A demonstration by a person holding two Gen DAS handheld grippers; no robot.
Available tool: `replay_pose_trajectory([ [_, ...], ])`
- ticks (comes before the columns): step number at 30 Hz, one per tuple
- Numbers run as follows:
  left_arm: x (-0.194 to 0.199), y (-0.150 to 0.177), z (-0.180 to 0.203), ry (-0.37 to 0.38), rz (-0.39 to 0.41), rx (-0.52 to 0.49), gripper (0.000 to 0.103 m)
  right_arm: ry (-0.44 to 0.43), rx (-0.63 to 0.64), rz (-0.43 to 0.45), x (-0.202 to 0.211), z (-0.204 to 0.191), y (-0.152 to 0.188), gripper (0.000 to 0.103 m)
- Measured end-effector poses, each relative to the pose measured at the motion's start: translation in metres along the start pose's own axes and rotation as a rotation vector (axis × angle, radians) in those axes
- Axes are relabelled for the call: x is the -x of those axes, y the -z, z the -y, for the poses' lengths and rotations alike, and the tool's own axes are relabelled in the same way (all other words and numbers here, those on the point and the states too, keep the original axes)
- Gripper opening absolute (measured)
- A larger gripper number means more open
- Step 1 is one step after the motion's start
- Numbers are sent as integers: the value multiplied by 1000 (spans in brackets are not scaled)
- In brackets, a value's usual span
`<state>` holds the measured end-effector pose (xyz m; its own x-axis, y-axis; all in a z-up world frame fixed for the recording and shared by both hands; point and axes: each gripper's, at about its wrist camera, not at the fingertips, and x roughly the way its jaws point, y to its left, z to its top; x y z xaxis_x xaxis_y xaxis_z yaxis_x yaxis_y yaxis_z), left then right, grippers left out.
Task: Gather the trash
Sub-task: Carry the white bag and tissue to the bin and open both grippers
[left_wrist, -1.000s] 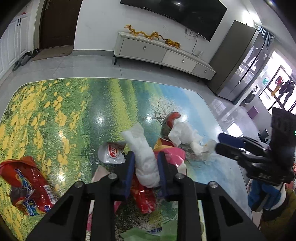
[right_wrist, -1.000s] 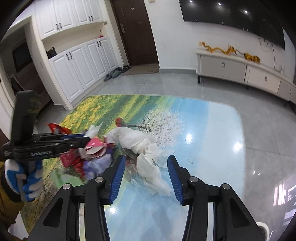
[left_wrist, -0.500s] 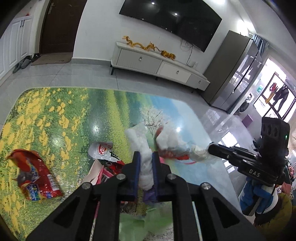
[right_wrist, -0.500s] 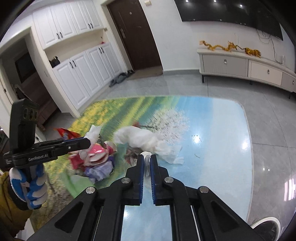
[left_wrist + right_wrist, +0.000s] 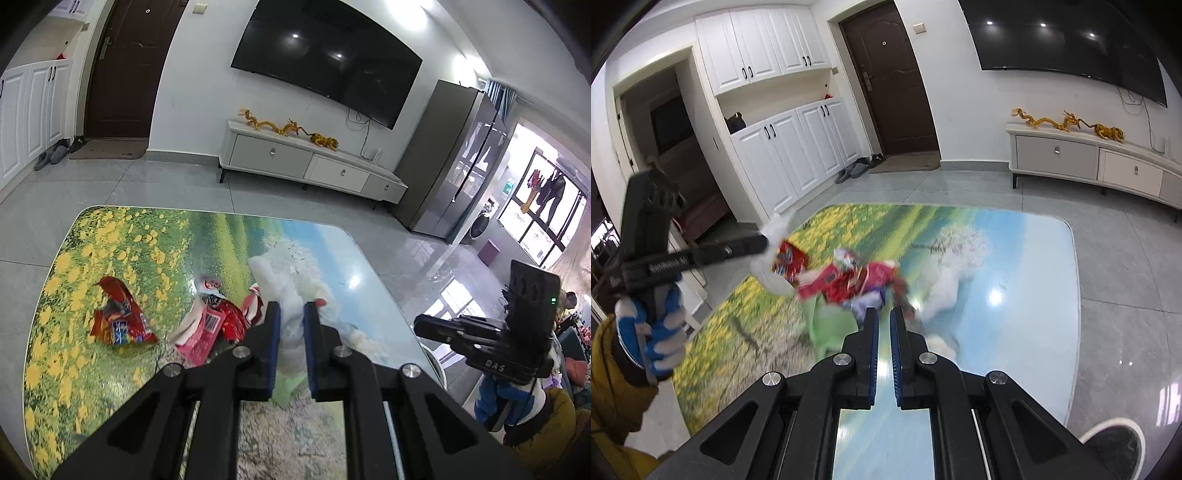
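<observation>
While the left gripper is clamped narrowly on a white tissue wad, the wad appears to hang clear of the worktop, above the heap of red and pink wrappers that lies about midway between the side edges and nearer the near edge. A separate red snack bag sits apart, toward the left edge, and a green bag lies at the near side of the heap. The right gripper has its jaws drawn almost together; the gap looks bare, and whether a scrap is pinched at the very tips I cannot tell, since blurred white tissue shows just beyond them. The wad is soft and loosely crumpled, so the main risk is that it compresses and slides out of the pads during a quick carry. Its trailing lower end could also catch a wrapper and drag it off the heap, or toward an edge. Seen from the right wrist, the wad's long axis stands roughly upright and crosswise to the left fingers, which grip it near the middle: one end points up above the jaws, the other hangs below toward the wrappers.
</observation>
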<state>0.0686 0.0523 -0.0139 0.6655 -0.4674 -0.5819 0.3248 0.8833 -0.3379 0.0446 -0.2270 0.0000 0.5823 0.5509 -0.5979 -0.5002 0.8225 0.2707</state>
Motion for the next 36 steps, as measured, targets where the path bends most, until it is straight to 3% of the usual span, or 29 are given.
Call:
replay_pose_trajectory([
  [10, 29, 31, 17, 10, 15, 0, 12, 48, -59, -56, 0, 22, 26, 9],
  [12, 29, 38, 17, 23, 14, 12, 12, 57, -68, -74, -11, 30, 30, 25],
  [14, 28, 42, 16, 31, 16, 23, 12, 67, -72, -92, -23, 36, 32, 31],
  [24, 18, 58, -2, 47, 1, 78, 12, 114, -61, -195, -74, 51, 38, 31],
  [26, 22, 62, -5, 48, 6, 89, 12, 117, -46, -201, -74, 48, 41, 30],
  [27, 24, 64, -5, 48, 7, 93, 12, 117, -38, -206, -73, 46, 42, 17],
  [28, 26, 65, -6, 48, 10, 95, 12, 111, -31, -212, -72, 43, 43, 12],
  [36, 55, 80, 2, 55, 43, 88, 12, 93, 27, -169, -25, 10, 46, 9],
])
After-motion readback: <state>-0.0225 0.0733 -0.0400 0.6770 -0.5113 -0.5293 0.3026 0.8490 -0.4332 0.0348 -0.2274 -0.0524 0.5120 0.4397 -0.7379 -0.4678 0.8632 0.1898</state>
